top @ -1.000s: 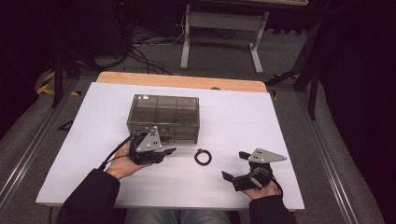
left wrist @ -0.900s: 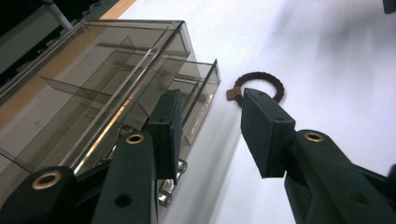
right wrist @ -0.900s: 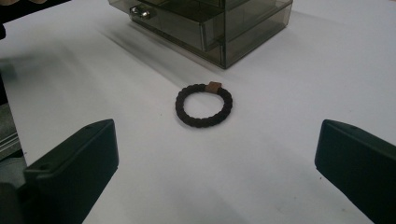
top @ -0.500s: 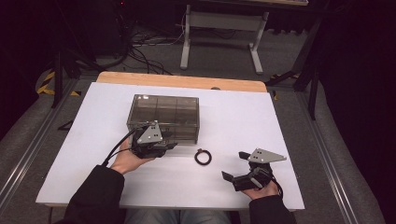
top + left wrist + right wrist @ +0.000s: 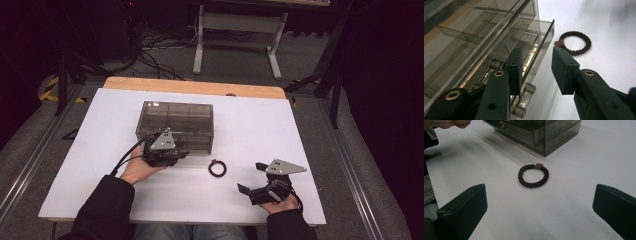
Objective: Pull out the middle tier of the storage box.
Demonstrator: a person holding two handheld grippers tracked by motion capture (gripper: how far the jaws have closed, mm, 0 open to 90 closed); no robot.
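Observation:
A smoked clear drawer box (image 5: pixel 175 117) stands mid-table. My left gripper (image 5: pixel 176 152) is at its near front. In the left gripper view the edge of a slightly pulled-out drawer (image 5: pixel 541 32) runs between the jaws of the left gripper (image 5: pixel 536 52). One jaw lies by the clear handle (image 5: pixel 525 98); the other stands clear of the panel. These jaws have just been closing a little. A dark braided hair tie (image 5: pixel 210 168) (image 5: pixel 587 41) (image 5: pixel 521 176) lies flat to the right of the box. My right gripper (image 5: pixel 251 177) (image 5: pixel 541 195) rests wide open, pointing at the tie, nothing between its jaws.
The white table sheet (image 5: pixel 300 140) has bare room to the right and left of the box (image 5: pixel 544 132). A wooden table edge (image 5: pixel 200 87) runs behind. Cables and a stand's legs lie on the floor beyond.
My left hand and its gripper have moved up the picture, closer in against the box front. The right gripper and the hair tie have stayed put.

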